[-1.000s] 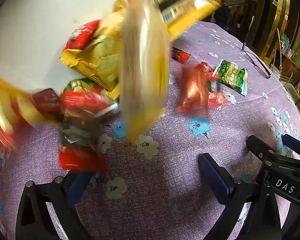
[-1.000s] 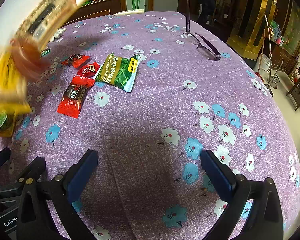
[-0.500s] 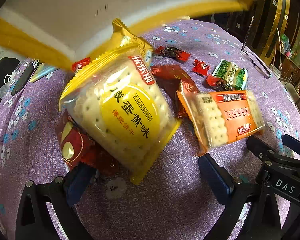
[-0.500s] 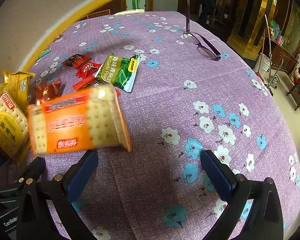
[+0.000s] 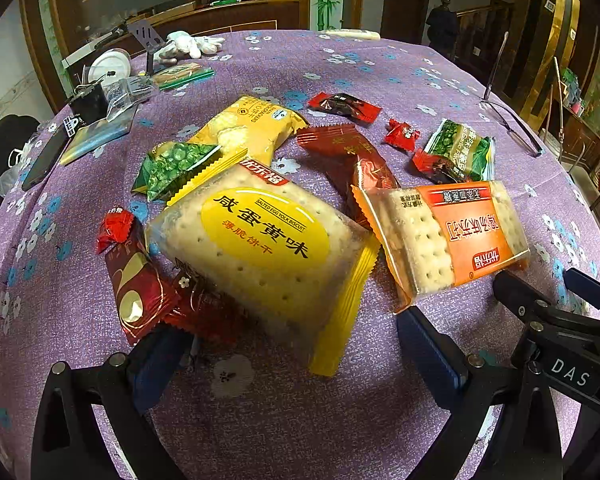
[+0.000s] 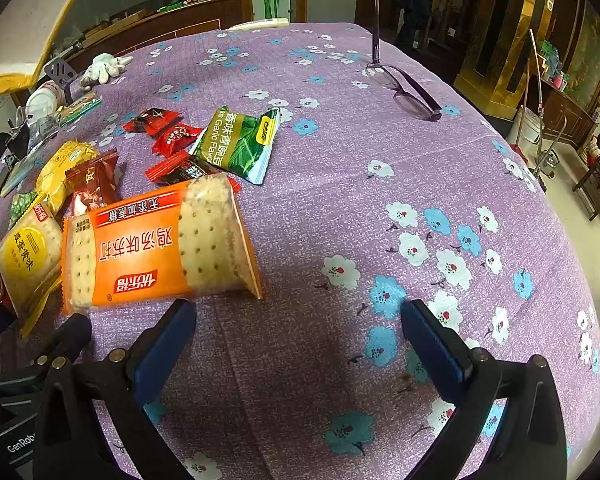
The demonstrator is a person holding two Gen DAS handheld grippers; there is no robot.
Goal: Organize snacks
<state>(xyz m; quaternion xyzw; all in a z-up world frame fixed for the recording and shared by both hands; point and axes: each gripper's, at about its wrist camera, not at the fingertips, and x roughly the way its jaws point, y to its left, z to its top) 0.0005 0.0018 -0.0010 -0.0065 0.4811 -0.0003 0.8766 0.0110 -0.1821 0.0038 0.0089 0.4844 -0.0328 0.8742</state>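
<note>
Snack packets lie in a loose heap on the purple flowered tablecloth (image 5: 284,420). A yellow egg-yolk biscuit pack (image 5: 268,248) lies just ahead of my open, empty left gripper (image 5: 296,344). An orange cracker pack (image 5: 448,236) (image 6: 156,248) lies to its right, just ahead of the left finger of my open, empty right gripper (image 6: 300,336). Behind are a yellow cracker bag (image 5: 252,128), a green pea packet (image 5: 172,168), a green garlic-flavour packet (image 5: 460,152) (image 6: 240,144) and several small red and dark-red sweets (image 5: 136,284).
Purple-framed glasses (image 6: 404,92) lie far right. A phone (image 5: 44,160), a white glove (image 5: 188,46), a white dish and small clutter sit at the far left edge. The table rim drops off to the right toward wooden furniture. A yellow-edged white box hovers at top left (image 6: 24,28).
Snack packets tumbled out of a yellow-edged box overhead and have come to rest on the cloth. The box has lifted up and away. Both grippers stayed in place.
</note>
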